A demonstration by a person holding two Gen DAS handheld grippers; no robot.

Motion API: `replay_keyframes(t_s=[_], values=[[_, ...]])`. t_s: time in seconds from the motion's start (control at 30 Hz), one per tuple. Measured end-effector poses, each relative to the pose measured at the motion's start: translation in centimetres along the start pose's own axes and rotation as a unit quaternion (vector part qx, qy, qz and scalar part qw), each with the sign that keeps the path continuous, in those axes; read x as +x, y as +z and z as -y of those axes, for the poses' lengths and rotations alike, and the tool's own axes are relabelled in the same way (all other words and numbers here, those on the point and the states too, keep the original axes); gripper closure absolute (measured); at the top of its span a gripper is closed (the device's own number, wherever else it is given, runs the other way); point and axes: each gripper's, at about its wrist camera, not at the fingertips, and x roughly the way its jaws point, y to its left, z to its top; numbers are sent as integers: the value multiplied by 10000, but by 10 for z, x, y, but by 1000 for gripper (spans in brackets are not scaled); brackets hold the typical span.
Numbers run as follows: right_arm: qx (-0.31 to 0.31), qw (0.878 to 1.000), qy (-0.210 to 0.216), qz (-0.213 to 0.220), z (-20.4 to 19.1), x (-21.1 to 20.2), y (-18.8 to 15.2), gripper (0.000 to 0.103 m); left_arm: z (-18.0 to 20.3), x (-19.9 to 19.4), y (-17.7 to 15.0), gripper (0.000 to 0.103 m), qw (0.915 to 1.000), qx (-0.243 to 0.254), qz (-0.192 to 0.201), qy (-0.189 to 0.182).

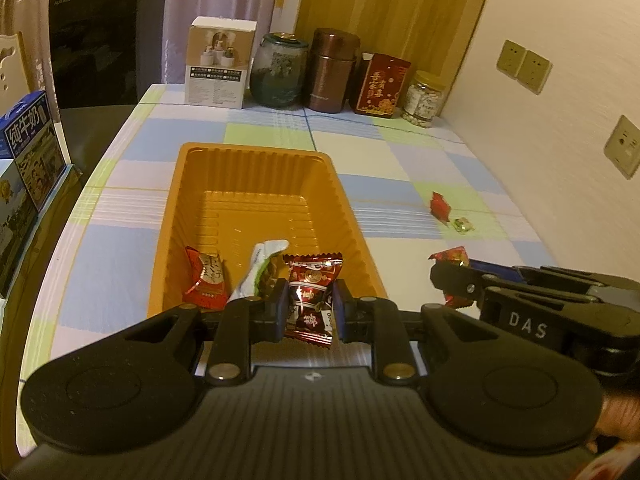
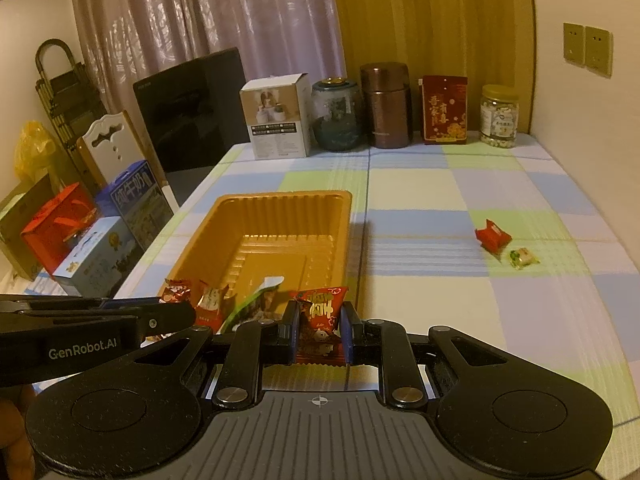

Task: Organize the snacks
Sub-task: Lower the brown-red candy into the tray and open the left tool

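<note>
Orange plastic tray [image 1: 256, 168] sits on the checked tabletop [image 1: 360, 148] and already holds a red packet [image 1: 206, 278] and a white-and-green packet [image 1: 262, 266] at its near end. Left tongs [image 1: 310, 304] are clamped on a dark red wrapped snack [image 1: 314, 292], held at the tray's near rim. Right tongs [image 2: 322, 326] are clamped on an orange-red wrapped snack [image 2: 322, 312], positioned just beside the tray's near right corner.

Step in hand, as judged: carrying two snacks to the tray for deposit. Next move calls for bringing each pair of tongs over the tray's open floor, then parting the jaws so the packets drop inside and clear the rim. The right snack appears to need more sideways travel than the left.

Two sweets remain loose on the tabletop, well apart from the tray: a red candy [image 2: 493, 236] and, just beside it, a green-and-clear candy [image 2: 523, 258].

View differences: the right wrist view shows the floor-side clutter, including a red gift bag [image 2: 60, 222], which the left wrist view does not show. The left wrist view shows the left snack's printed face; the right wrist view shows only its crumpled end behind the left tongs' arm.
</note>
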Motion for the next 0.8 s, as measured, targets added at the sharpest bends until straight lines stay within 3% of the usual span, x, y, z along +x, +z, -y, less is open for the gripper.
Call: replay_keyframes(t_s=[0.8], values=[[-112,9994,201,-258,-1,78,28,82,-35,70,31,82,9994,11,-252,231]])
